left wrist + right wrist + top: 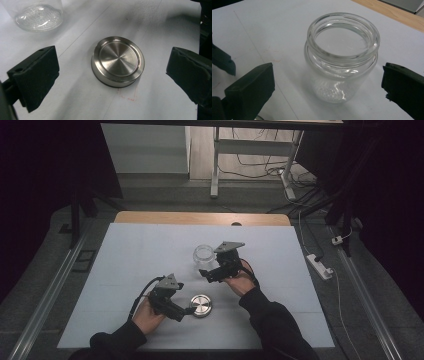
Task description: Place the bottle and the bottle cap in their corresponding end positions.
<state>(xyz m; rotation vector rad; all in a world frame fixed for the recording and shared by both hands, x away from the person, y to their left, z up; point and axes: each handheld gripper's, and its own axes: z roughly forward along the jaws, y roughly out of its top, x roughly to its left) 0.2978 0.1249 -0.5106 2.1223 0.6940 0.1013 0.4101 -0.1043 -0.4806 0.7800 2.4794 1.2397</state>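
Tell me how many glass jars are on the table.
1. The glass jar stands open and upright on the white table, just ahead of the right claw, lid off nearer the person.

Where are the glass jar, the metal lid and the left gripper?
glass jar (pixel 342 60), right gripper view, on its front wall below the rim.
metal lid (pixel 118 60), left gripper view, centre of its top face.
left gripper (pixel 189 310), high view, between its fingertips, beside the lid.

We see a white-topped table (pixel 135 270) with a bare wooden strip along its far edge. Directly on it stand an open, upright glass jar (pixel 203 255) and, nearer us, a round metal lid (pixel 201 305), apart from it.
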